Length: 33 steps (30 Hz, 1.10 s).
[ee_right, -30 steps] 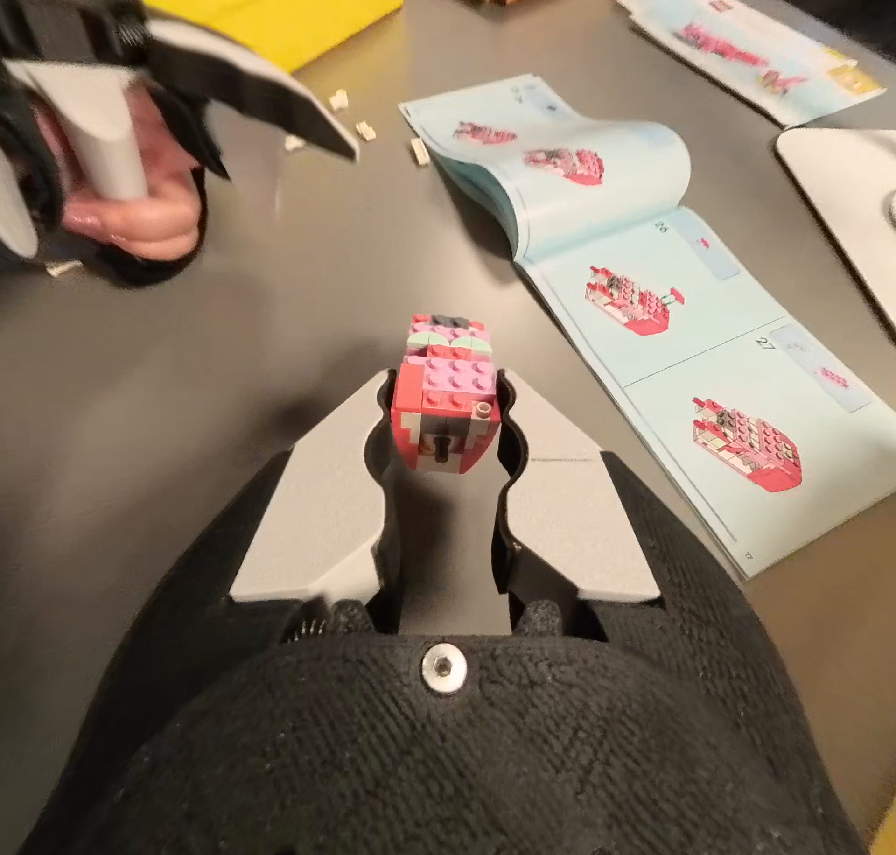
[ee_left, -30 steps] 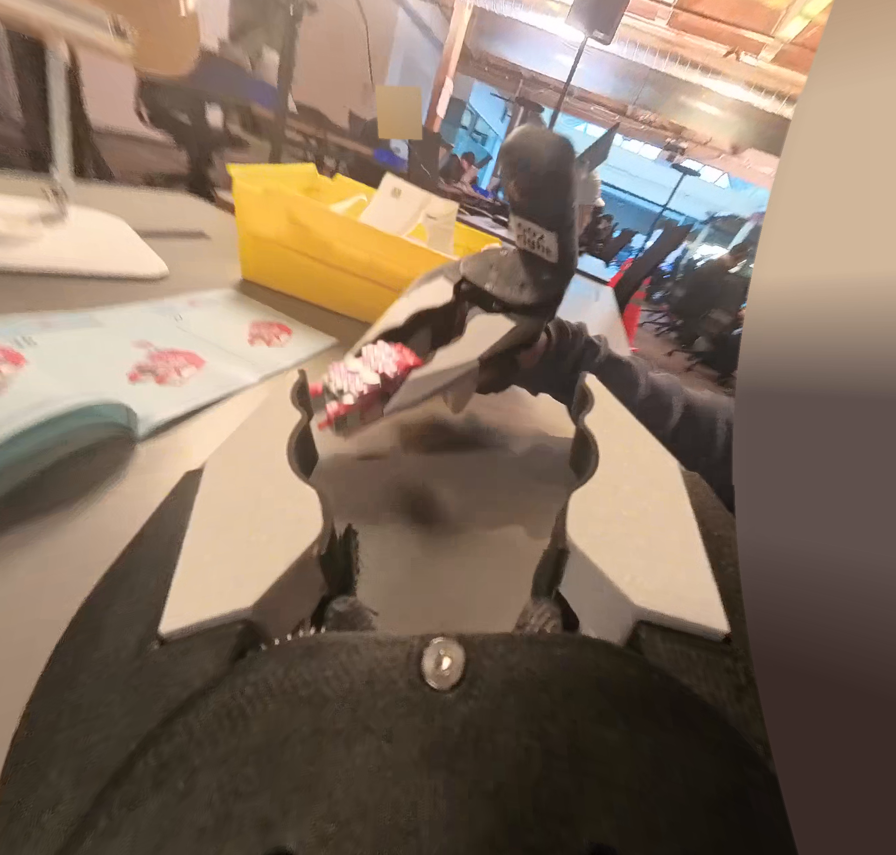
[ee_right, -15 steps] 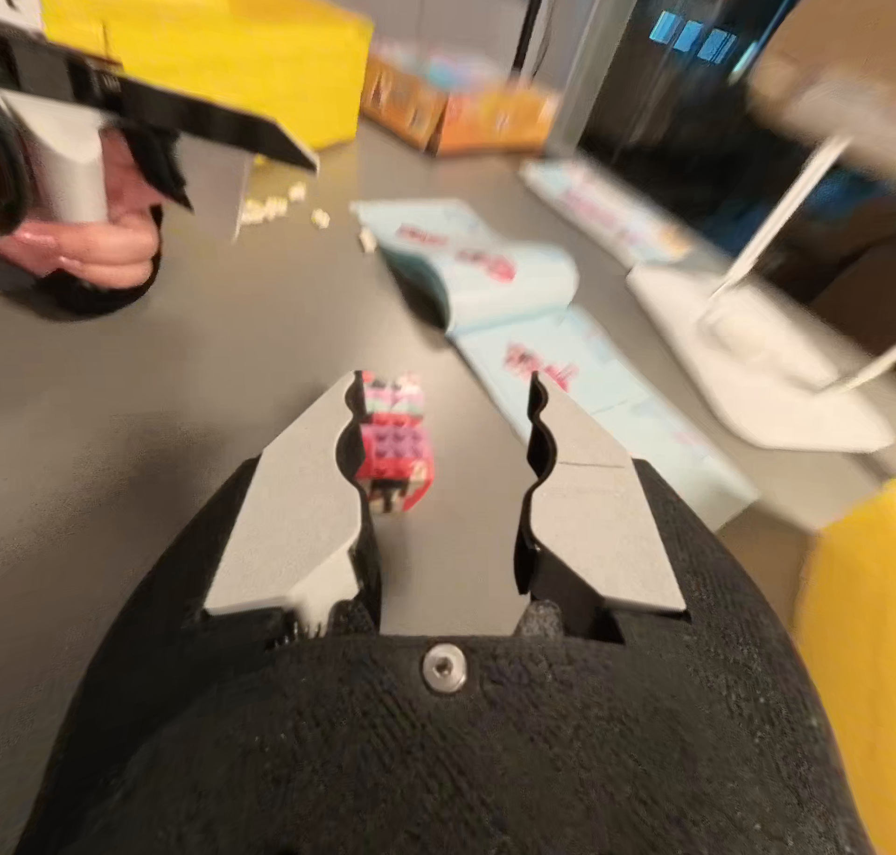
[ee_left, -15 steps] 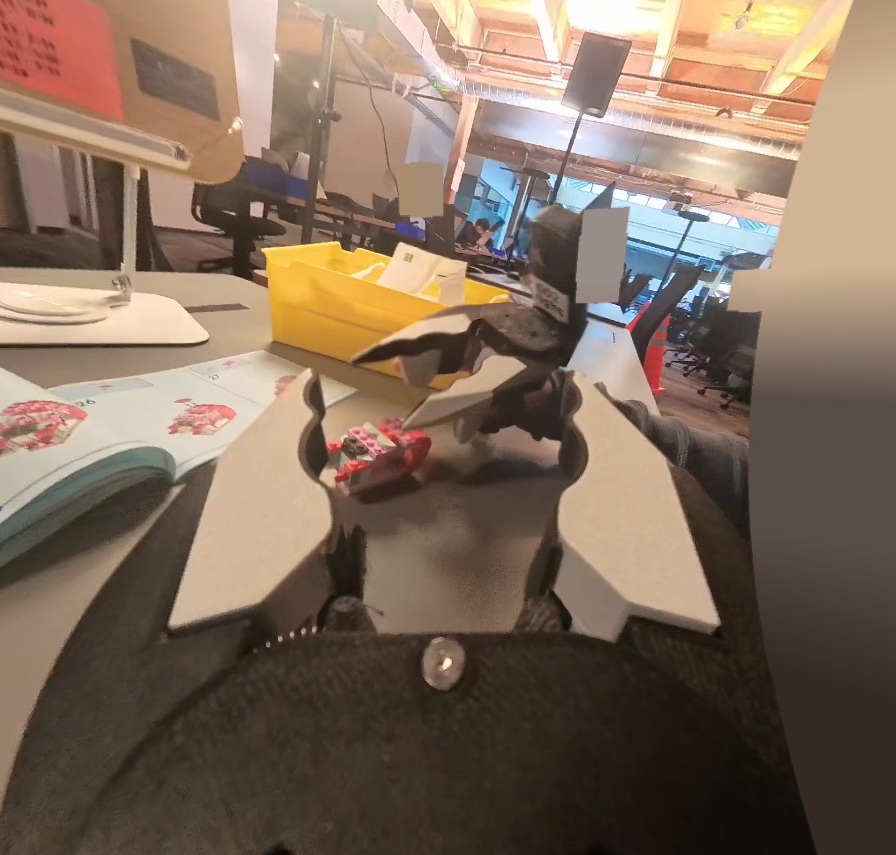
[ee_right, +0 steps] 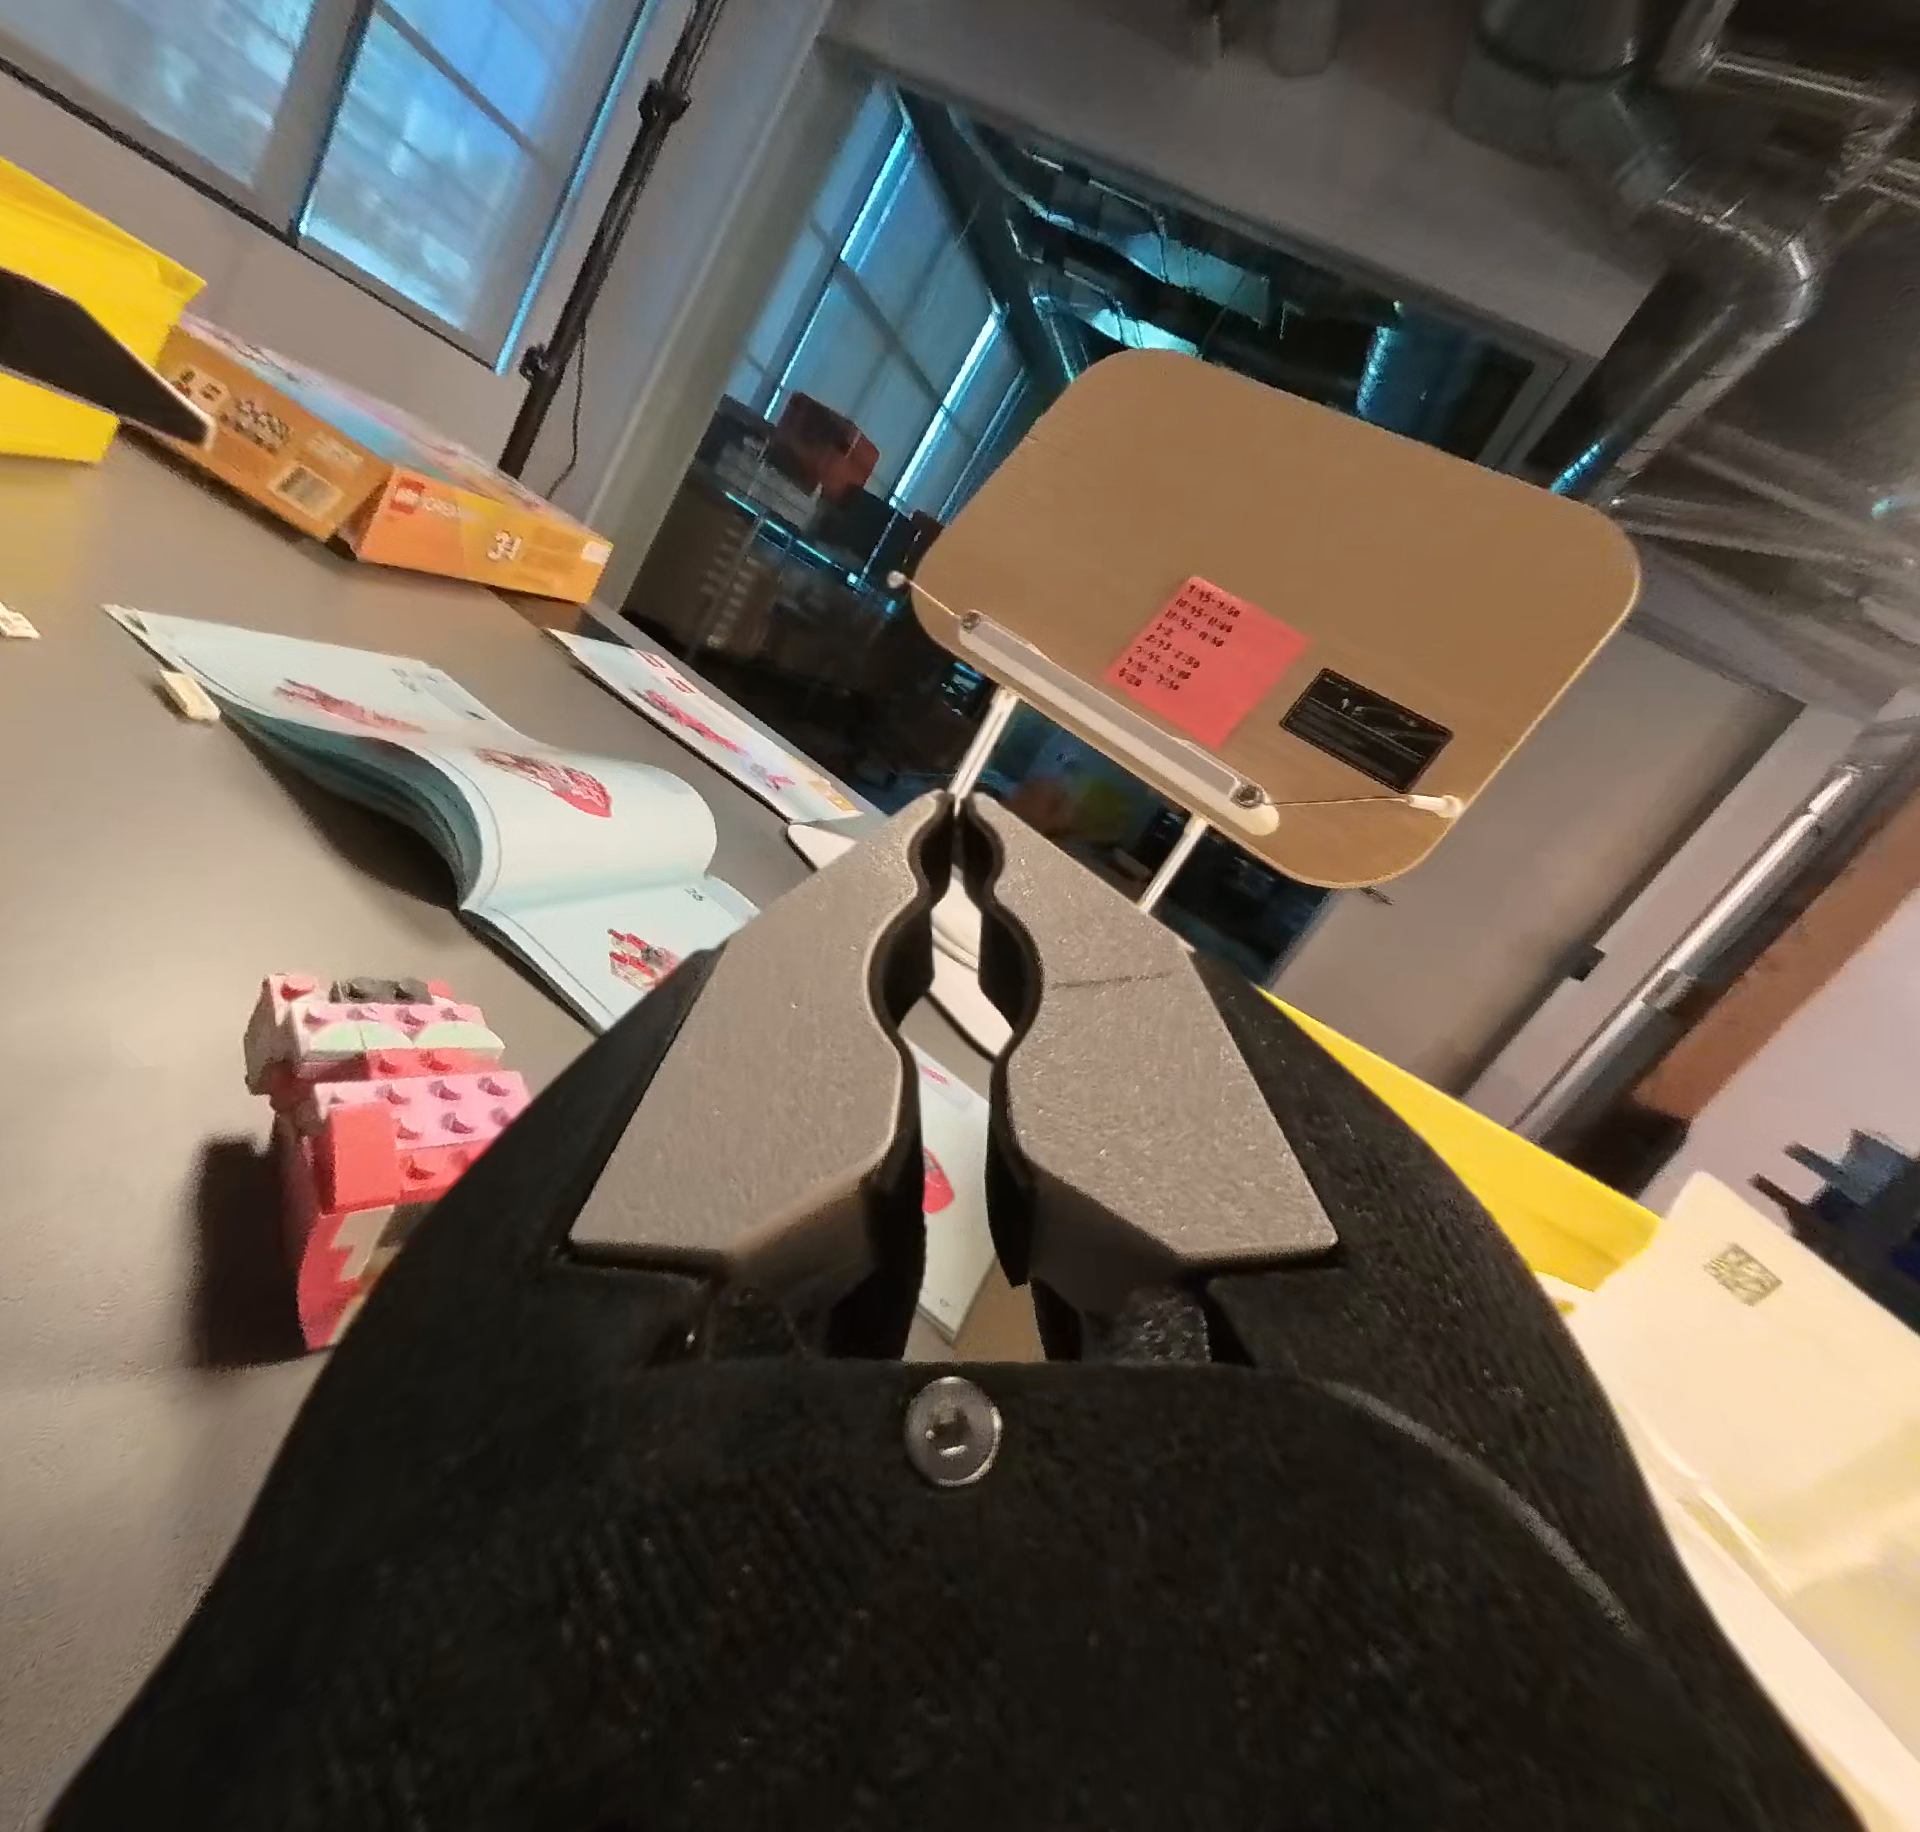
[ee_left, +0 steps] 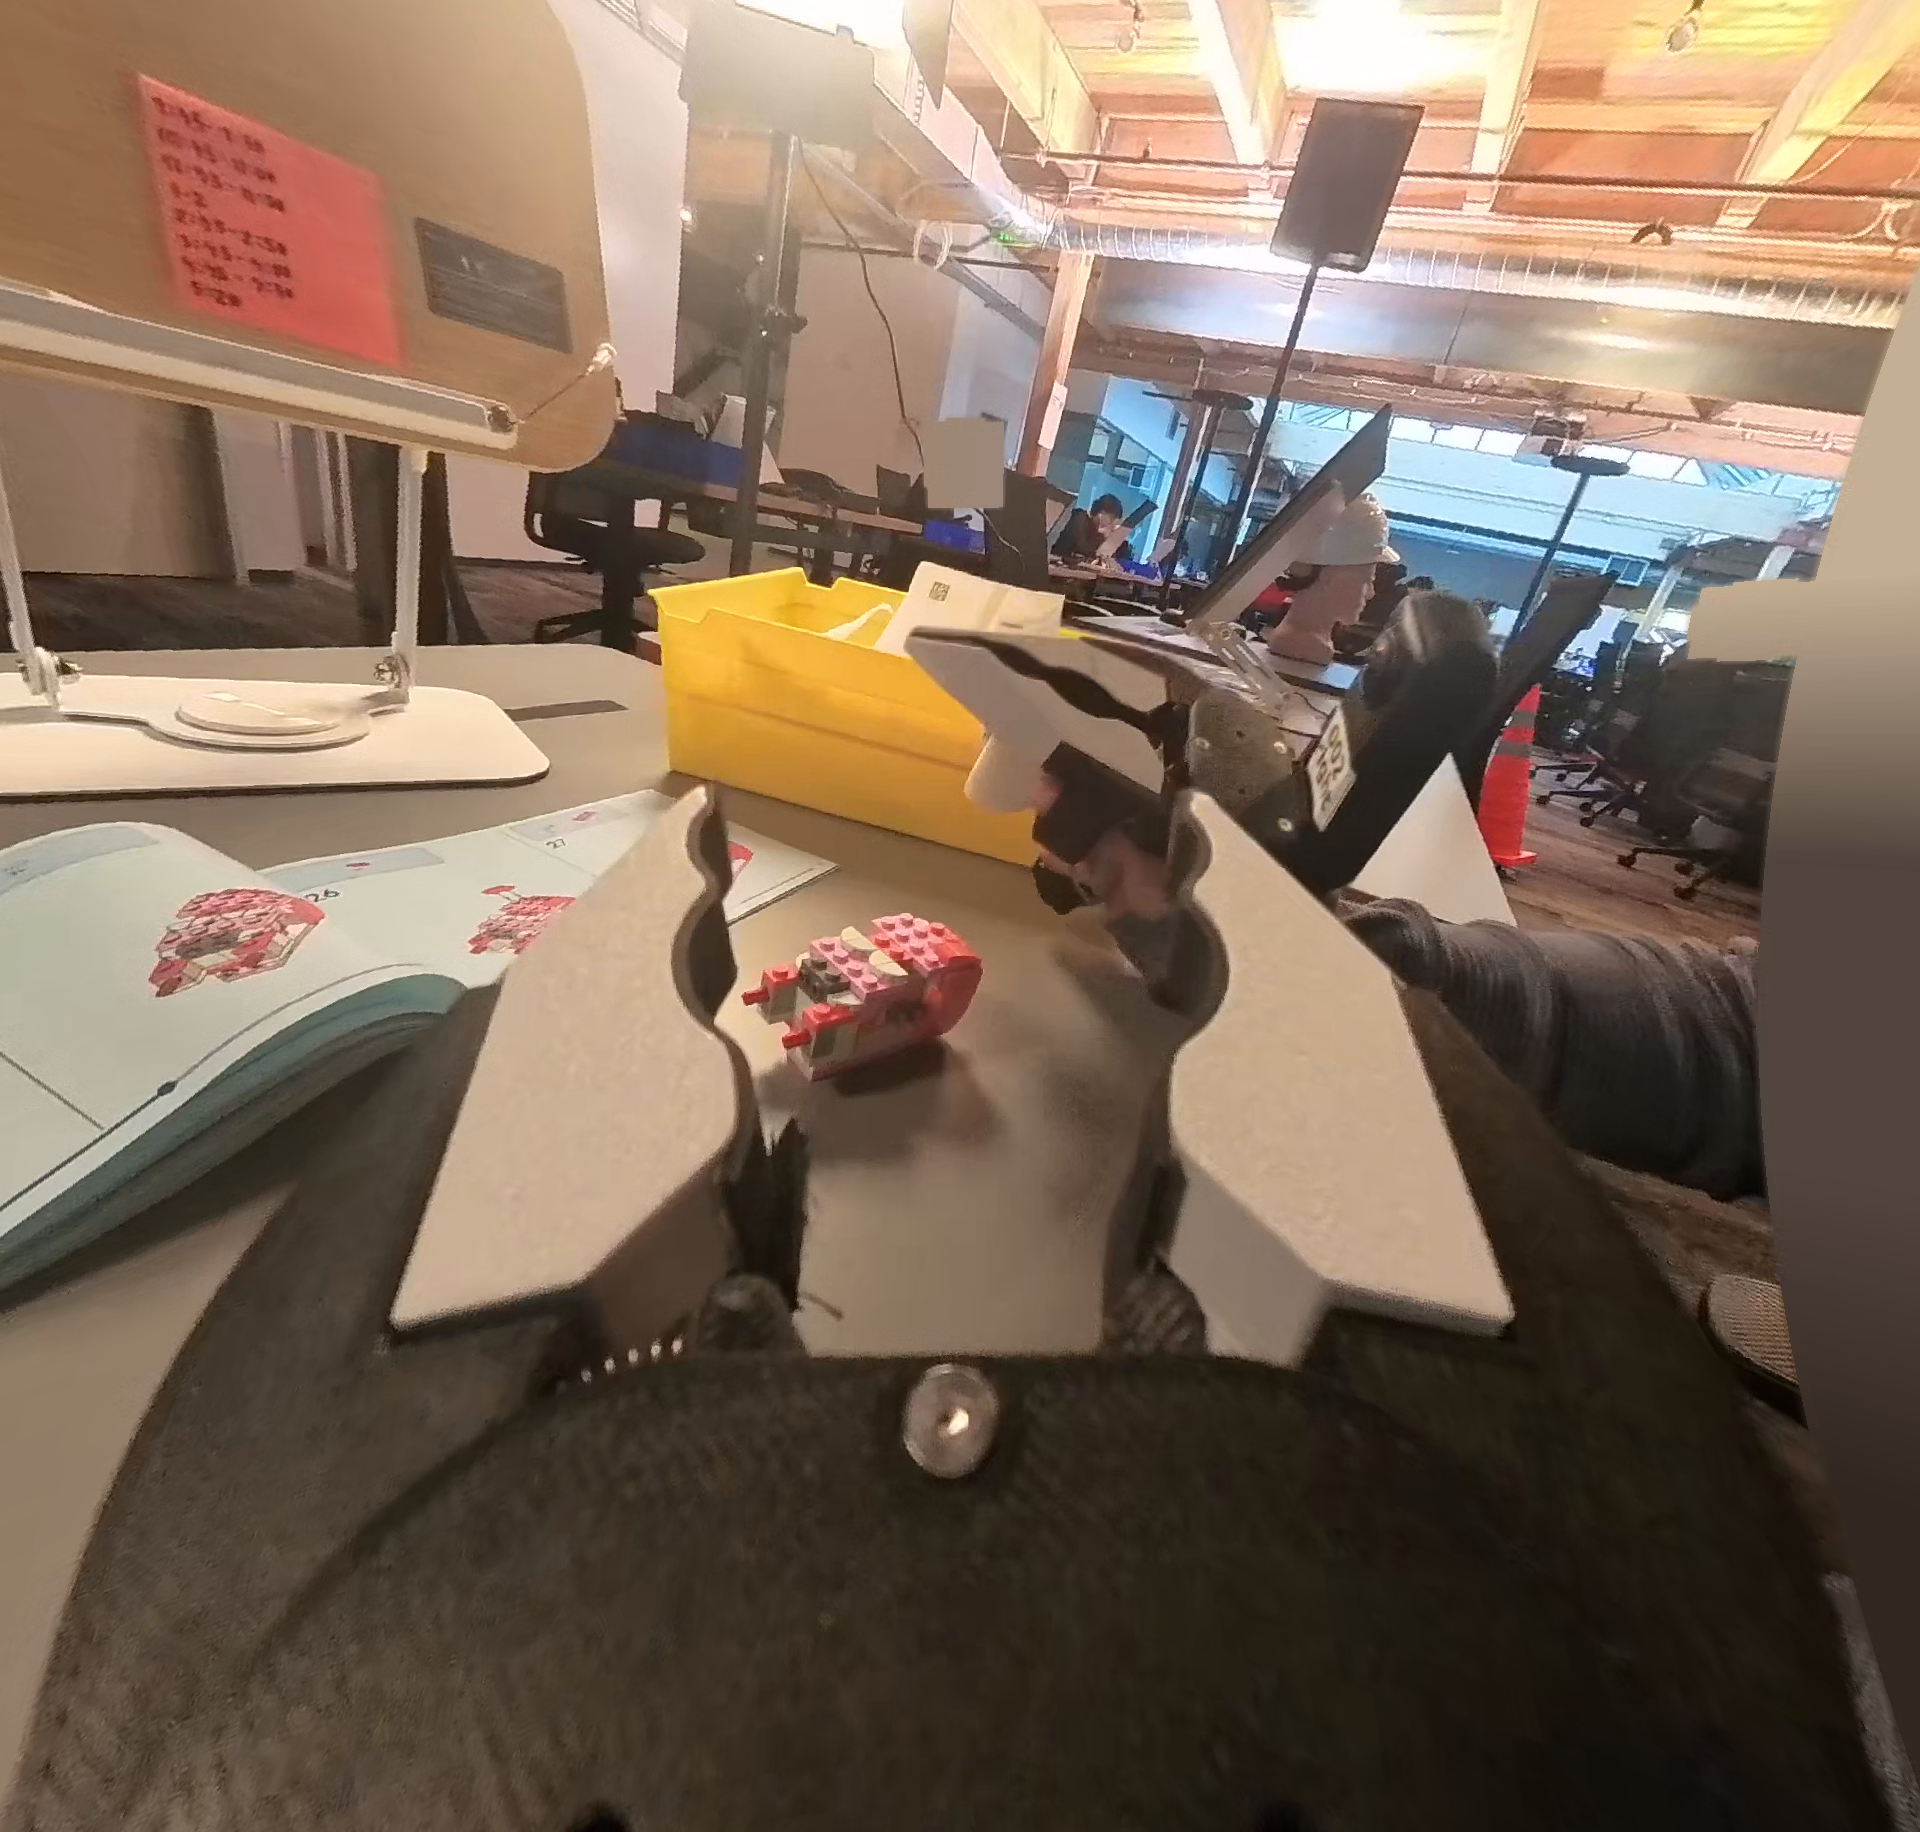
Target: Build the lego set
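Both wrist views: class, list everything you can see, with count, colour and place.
brick model: one, pink and red, on the table between the open left fingers, untouched.
instruction booklet: one open, pale blue, beside the model; a second lies flat beyond.
yellow bin: one, behind the model, white packets inside.
orange boxes: two, far table edge.
book stand: one, tan board, red note, white base.
table: grey.
loose small pieces: pale, near the booklet.
left tool: open, empty.
right tool: shut, empty, raised beside the model.
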Tool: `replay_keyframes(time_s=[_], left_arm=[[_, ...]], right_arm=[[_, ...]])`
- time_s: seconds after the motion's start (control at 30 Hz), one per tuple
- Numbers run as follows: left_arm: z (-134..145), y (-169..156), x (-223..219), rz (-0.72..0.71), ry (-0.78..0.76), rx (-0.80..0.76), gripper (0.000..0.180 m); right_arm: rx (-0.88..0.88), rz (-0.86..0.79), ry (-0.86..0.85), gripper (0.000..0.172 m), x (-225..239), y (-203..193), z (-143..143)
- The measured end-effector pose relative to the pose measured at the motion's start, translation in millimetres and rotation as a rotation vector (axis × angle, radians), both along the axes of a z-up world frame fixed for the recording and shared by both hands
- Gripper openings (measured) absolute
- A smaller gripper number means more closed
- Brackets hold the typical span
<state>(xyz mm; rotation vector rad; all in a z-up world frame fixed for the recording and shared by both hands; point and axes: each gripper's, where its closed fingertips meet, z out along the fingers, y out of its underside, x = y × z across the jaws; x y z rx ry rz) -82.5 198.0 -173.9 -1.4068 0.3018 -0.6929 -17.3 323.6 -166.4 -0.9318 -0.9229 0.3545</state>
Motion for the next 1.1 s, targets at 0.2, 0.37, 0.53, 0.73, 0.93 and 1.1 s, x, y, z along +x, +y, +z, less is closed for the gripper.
replay_keyframes(time_s=[0.2, 0.37, 0.53, 0.73, 0.93, 1.1], left_arm=[[-2.6, -0.5, 4.1, -0.007, 0.013, -0.006, 0.082], [-5.8, -0.6, 9.6, -0.029, 0.02, -0.019, 0.081], [-4.0, -0.9, 8.1, -0.028, 0.008, -0.015, 0.079], [13.4, -3.1, 6.7, 0.04, 0.07, 0.018, 0.078], [86.5, -24.8, -45.2, 0.175, 0.159, -0.083, 0.074], [94.5, -39.6, -188.3, 0.514, 0.228, -0.374, 0.07]], right_arm=[[0.008, -0.021, 0.006, 0.0, 4.5, 1.7, 1.9], [0.014, -0.035, -0.002, 0.0, 6.2, 4.2, 1.4], [0.011, -0.035, -0.008, 0.0, 5.6, 4.8, 0.0], [0.011, -0.036, -0.026, 0.0, 3.2, 4.9, -3.4], [-0.021, -0.042, -0.009, 0.0, 4.7, 10.1, -4.6], [-0.033, -0.038, 0.013, 0.0, 6.4, 10.3, -2.0]])
